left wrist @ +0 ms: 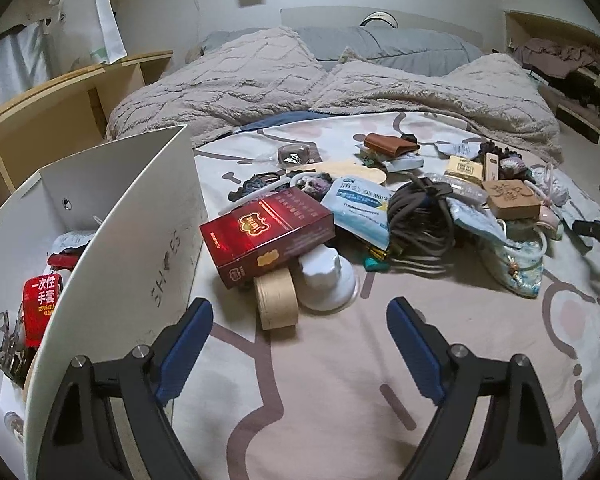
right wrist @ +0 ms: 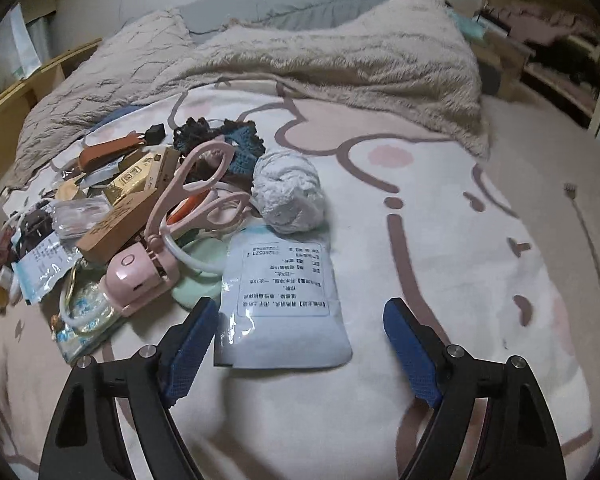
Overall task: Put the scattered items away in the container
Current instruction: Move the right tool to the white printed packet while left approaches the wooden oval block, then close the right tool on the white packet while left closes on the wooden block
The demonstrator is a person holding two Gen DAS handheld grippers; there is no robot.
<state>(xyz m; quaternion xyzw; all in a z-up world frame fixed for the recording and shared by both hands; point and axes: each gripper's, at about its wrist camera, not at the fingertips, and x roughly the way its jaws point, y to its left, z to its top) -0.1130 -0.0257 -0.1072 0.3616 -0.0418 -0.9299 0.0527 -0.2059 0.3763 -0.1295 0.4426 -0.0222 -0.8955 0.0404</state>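
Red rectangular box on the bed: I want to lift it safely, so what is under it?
The red rectangular box leans on a beige tape roll and white plastic cap; anything farther beneath is hidden.

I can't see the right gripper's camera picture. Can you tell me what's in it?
The right gripper hangs open over a bed, with a pale blue printed pouch lying between its blue fingers. To the left is a messy pile with a pink handheld fan, and behind the pouch sits a white yarn ball.

Glossy red cardboard box (left wrist: 266, 234), beige tape roll (left wrist: 276, 300), white open container (left wrist: 112, 216), pink plastic scissors (right wrist: 198, 184), pale-blue printed pouch (right wrist: 282, 300).
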